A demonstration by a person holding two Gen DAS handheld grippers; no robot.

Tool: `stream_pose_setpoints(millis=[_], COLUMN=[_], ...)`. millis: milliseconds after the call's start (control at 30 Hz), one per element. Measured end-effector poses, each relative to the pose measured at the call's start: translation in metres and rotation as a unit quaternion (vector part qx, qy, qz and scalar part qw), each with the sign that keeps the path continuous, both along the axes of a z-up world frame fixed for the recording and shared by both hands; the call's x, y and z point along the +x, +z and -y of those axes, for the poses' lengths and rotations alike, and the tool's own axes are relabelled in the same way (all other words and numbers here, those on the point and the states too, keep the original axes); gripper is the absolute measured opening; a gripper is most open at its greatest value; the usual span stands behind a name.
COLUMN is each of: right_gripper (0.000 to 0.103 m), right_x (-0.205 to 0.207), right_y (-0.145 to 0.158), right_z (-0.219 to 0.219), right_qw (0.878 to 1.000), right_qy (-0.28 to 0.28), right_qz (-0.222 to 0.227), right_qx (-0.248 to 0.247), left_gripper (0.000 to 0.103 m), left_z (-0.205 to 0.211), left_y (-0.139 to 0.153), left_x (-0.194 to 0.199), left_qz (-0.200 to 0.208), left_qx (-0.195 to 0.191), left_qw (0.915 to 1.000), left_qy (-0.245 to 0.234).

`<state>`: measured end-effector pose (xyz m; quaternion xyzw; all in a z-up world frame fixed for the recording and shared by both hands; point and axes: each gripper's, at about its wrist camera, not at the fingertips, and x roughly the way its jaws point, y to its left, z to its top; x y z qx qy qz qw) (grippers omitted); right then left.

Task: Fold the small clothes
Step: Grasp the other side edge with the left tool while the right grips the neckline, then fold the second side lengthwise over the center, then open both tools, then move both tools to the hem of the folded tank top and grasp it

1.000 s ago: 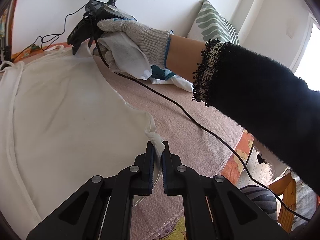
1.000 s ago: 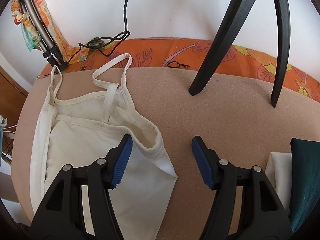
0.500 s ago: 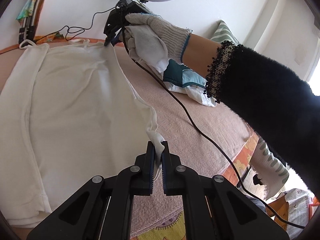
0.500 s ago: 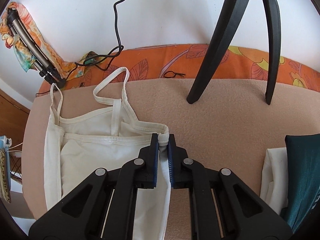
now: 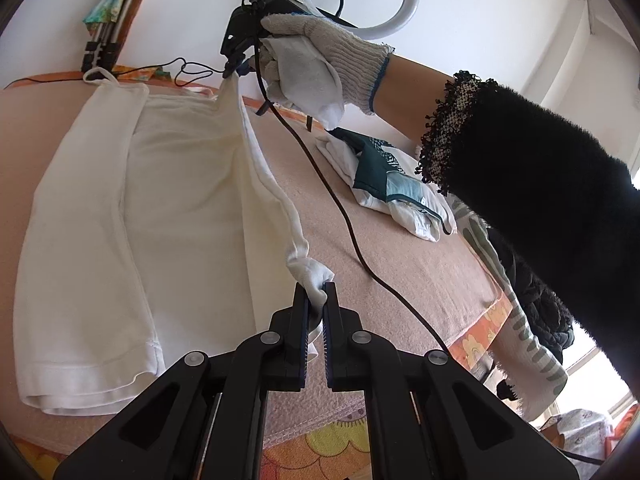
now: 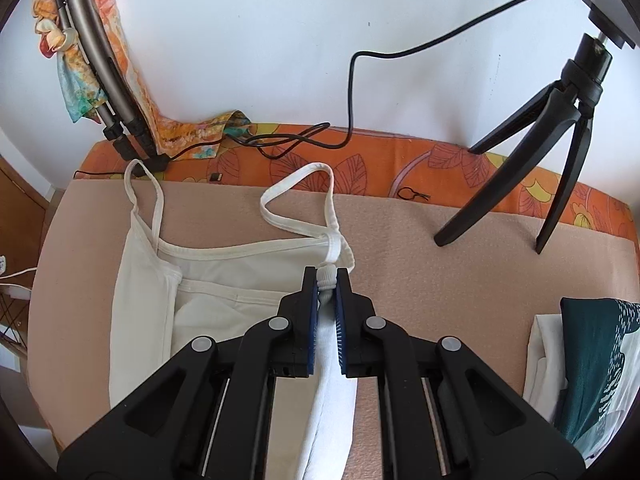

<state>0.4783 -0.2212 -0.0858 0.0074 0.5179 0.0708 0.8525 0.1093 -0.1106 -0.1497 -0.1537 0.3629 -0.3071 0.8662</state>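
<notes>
A white strappy camisole (image 5: 132,216) lies on the pink blanket (image 5: 400,248); it also shows in the right wrist view (image 6: 224,276). My left gripper (image 5: 316,292) is shut on the camisole's bottom right corner and holds it raised. My right gripper (image 6: 327,280) is shut on the top right corner by the strap; it also shows in the left wrist view (image 5: 236,68), held by a gloved hand (image 5: 316,60). The right edge of the camisole is lifted taut between the two grippers.
A folded pile of teal and white clothes (image 5: 392,184) lies on the blanket to the right, seen also in the right wrist view (image 6: 588,364). A ring light tripod (image 6: 560,136) stands at the back right. A black cable (image 5: 352,228) crosses the blanket. Another tripod (image 6: 104,84) leans at the back left.
My right gripper closed on the camisole's top corner by the strap. Both grippers have lifted the right edge off the blanket, pulling it taut.
</notes>
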Motion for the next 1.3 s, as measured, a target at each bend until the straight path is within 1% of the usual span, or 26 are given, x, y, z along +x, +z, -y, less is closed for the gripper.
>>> stream_pose_setpoints(millis=[233,400,567,667,700,733,767,800,833,867,933,1067,1133,1233,1300], right_gripper=[0.009,0.009,0.009,0.009,0.012,0.019,0.025,0.038,0.049,0.052,0.054,0.054,0.055,0.055,0.055], right_x=[0.000,0.004,0.011,0.014,0.015,0.015,0.014,0.013,0.012,0.011,0.008,-0.005,-0.015,-0.036,-0.054], right_y=[-0.006,-0.018,-0.033,-0.043,-0.045,-0.047,-0.046,-0.044,-0.041,-0.036,-0.024,0.004,0.017,0.037,0.051], right_z=[-0.057,-0.085,-0.103,-0.109,-0.110,-0.110,-0.110,-0.109,-0.106,-0.103,-0.094,-0.073,-0.061,-0.043,-0.033], right_qw=[0.999,0.998,0.997,0.996,0.996,0.996,0.996,0.996,0.996,0.997,0.997,0.997,0.997,0.996,0.996], right_qy=[0.041,0.060,0.071,0.081,0.081,0.081,0.083,0.083,0.080,0.078,0.075,0.065,0.058,0.045,0.038], right_qz=[-0.004,-0.010,-0.022,-0.039,-0.039,-0.040,-0.039,-0.036,-0.030,-0.023,-0.015,0.004,0.014,0.029,0.041], right_qx=[-0.020,-0.025,-0.025,-0.018,-0.022,-0.023,-0.019,-0.017,-0.017,-0.013,0.005,0.028,0.041,0.067,0.075], left_gripper=[0.004,0.004,0.004,0.004,0.005,0.006,0.007,0.007,0.010,0.015,0.019,0.020,0.020,0.020,0.022], left_z=[-0.009,-0.025,-0.037,-0.035,-0.034,-0.034,-0.032,-0.032,-0.031,-0.031,-0.031,-0.026,-0.023,-0.019,-0.021], left_y=[-0.002,-0.006,-0.015,-0.019,-0.019,-0.018,-0.017,-0.015,-0.014,-0.013,-0.012,-0.009,-0.004,0.009,0.018], left_x=[-0.005,-0.004,0.002,0.004,0.004,0.004,0.003,0.001,-0.001,-0.002,-0.005,-0.013,-0.020,-0.031,-0.037], left_qz=[-0.001,-0.007,-0.032,-0.046,-0.046,-0.046,-0.045,-0.042,-0.040,-0.039,-0.039,-0.038,-0.028,0.001,0.020], left_qx=[-0.012,-0.021,-0.024,-0.011,-0.007,-0.003,0.003,0.009,0.013,0.016,0.021,0.032,0.035,0.045,0.049], left_qw=[0.9998,0.9988,0.9976,0.9976,0.9976,0.9976,0.9977,0.9977,0.9978,0.9978,0.9977,0.9979,0.9984,0.9988,0.9985], left_qy=[0.016,0.042,0.056,0.051,0.051,0.051,0.051,0.051,0.051,0.051,0.052,0.041,0.035,0.021,0.016])
